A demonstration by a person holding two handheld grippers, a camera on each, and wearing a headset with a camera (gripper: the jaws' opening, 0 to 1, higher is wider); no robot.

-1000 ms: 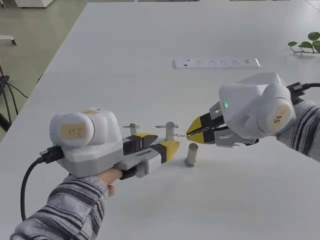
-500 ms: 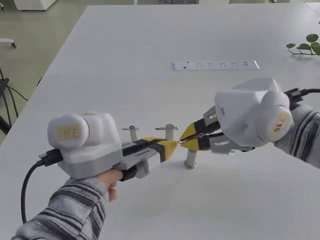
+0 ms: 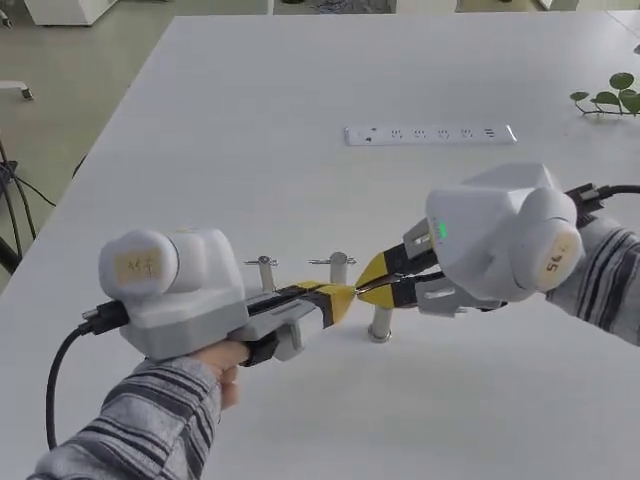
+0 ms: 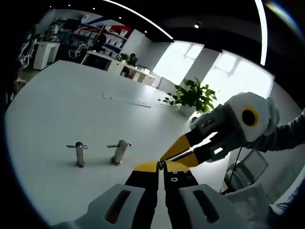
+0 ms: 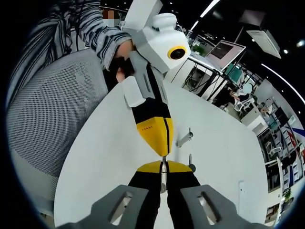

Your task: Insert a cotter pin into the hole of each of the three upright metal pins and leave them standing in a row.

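Observation:
Three upright metal pins stand on the white table (image 3: 250, 130). The left pin (image 3: 264, 271) and the middle pin (image 3: 339, 266) each carry a cotter pin through the top; they also appear in the left gripper view (image 4: 78, 153) (image 4: 119, 151). The third pin (image 3: 380, 322) stands nearer me, its top bare. Just above it, my left gripper (image 3: 343, 297) and right gripper (image 3: 368, 283) meet tip to tip. A thin cotter pin (image 5: 163, 177) lies between the right jaws, its far end at the shut left tips (image 5: 163, 153).
A white power strip (image 3: 430, 133) lies further back on the table. A green plant (image 3: 605, 93) sits at the far right edge. A grey mesh chair (image 5: 43, 124) stands beside the table.
The left gripper has shut and moved right to the cotter pin's end. The right gripper has come down and left with the pin, over the bare metal pin.

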